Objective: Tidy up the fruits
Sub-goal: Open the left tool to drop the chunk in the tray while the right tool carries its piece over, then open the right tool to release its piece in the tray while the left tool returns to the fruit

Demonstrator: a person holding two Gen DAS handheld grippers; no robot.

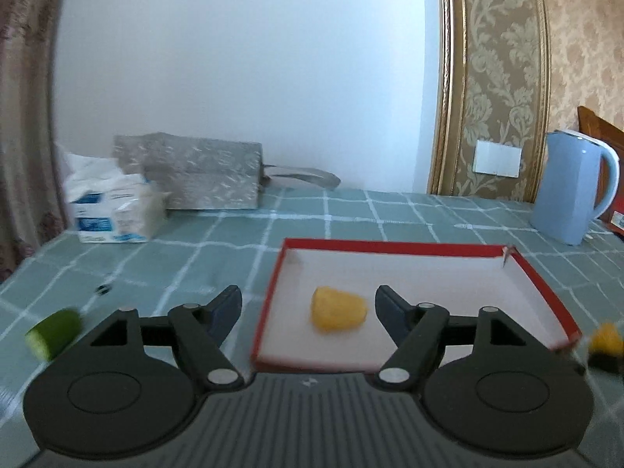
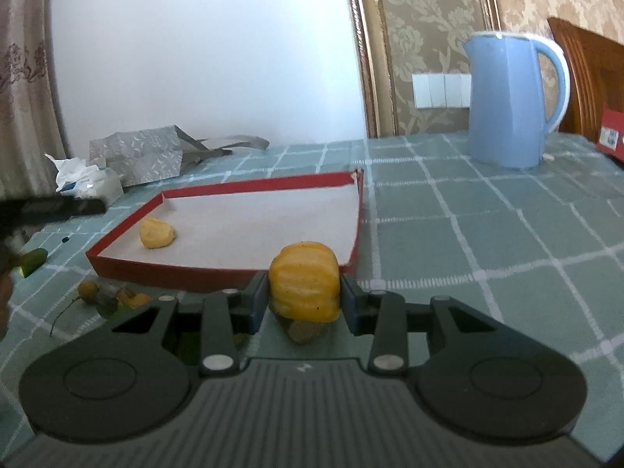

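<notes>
Left tongs: your left gripper [image 1: 308,304] stands wide, nothing between the pads; both fingers hang over the near part of the red tray [image 1: 390,246].
Right tongs: your right gripper [image 2: 305,298] is clamped narrow on a yellow ribbed fruit piece [image 2: 304,279], one pad against each side of it.
Held piece: you have it just outside the tray's near wall, above the tablecloth [image 2: 487,234]; a brownish-green stub [image 2: 302,330] shows under it.
Tray: a shallow red-walled box with a white floor, lying flat on the green checked cloth.
Fruit in tray: one small yellow piece [image 1: 338,309] lies on the white floor, near the tray's front; in your left view it sits between the open fingers but the pads are clear of it.
Green piece: a cut green chunk [image 1: 54,333] lies on the cloth to the left of the tray, well apart from it.
Loose bits: small yellow-orange fruits with stems [image 2: 111,296] lie on the cloth in front of the tray's left corner, seen from your right camera.
Far edge of left view: a blurred yellow and dark shape [image 1: 604,345] sits by the tray's right corner; you cannot tell more from that view.
Background: a blue kettle [image 2: 511,101] stands on the cloth beyond the tray to the right; a tissue pack [image 1: 113,206] and a grey bag [image 1: 199,171] rest by the wall.
</notes>
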